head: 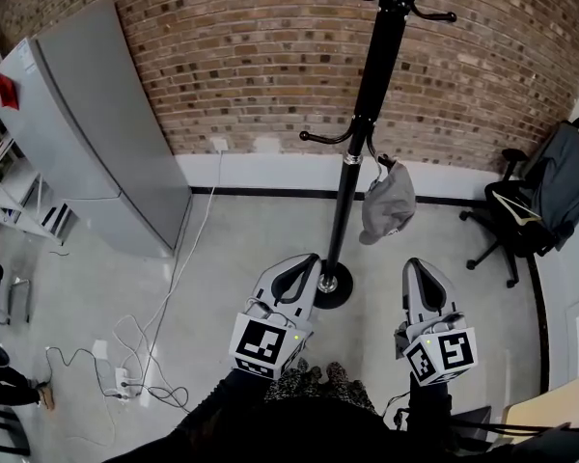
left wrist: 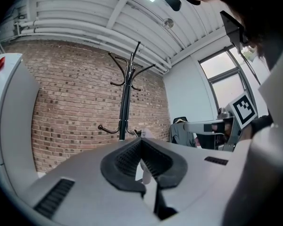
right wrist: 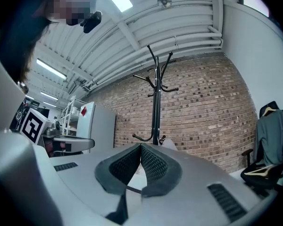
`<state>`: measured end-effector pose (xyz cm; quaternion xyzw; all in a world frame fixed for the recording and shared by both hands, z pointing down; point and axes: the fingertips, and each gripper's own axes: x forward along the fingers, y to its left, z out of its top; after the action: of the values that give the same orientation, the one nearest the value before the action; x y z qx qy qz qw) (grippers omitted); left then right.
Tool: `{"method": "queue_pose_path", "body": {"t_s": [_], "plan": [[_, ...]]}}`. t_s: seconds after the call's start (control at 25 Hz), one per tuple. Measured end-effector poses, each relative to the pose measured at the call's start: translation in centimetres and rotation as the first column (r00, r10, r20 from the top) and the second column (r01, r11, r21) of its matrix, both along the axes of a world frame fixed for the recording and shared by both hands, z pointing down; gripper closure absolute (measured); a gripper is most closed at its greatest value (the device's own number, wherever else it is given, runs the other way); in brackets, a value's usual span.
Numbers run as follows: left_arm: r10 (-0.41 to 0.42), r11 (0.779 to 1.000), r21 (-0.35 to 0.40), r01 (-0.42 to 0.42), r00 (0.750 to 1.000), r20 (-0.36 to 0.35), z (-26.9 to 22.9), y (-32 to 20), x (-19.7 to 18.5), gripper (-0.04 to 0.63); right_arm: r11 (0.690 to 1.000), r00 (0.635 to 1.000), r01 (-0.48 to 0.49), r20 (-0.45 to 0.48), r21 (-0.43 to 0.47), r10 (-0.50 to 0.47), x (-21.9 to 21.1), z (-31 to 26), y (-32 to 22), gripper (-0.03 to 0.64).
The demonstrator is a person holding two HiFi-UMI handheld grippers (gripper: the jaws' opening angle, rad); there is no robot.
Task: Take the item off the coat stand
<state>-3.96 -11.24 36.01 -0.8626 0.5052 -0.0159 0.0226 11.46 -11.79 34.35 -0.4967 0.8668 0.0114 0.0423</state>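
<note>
Nearest, the left gripper (head: 307, 258) and right gripper (head: 412, 264) sat low, jaws pressed together and empty, short of the coat stand (head: 365, 123). A grey cap (head: 387, 205) dangled from its lower hook (head: 377, 160). By my judgement, a sideways tug could snag it there and rock the stand.

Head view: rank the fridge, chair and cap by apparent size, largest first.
1. Fridge
2. Chair
3. Cap, hanging on the stand
The gaps are clear, so nearness does not blur this order.
</note>
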Motion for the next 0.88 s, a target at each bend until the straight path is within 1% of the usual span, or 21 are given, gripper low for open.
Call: {"method": "queue_pose_path", "body": {"t_s": [0.24,0.64,0.88], "plan": [[0.009,1.0,-0.01,-0.009,1.0,0.004,0.3,-2.5,-0.2,0.595,1.0,1.0,-0.007,-0.005,-0.018,0.007,-0.2,0.6,-2.3,0.607],[0.085,0.996,-0.005,-0.085,0.996,-0.005,0.5,-9.1,0.9,0.595,0.997,0.997,-0.072,-0.021,-0.017,0.071,0.6,1.1,-7.9,0.607],[0.108,0.994,-0.006,-0.108,0.994,-0.004,0.4,-12.3,1.2,0.595,0.996,0.996,-0.091,-0.022,-0.012,0.091,0.9,1.0,-10.7,0.607]]}}
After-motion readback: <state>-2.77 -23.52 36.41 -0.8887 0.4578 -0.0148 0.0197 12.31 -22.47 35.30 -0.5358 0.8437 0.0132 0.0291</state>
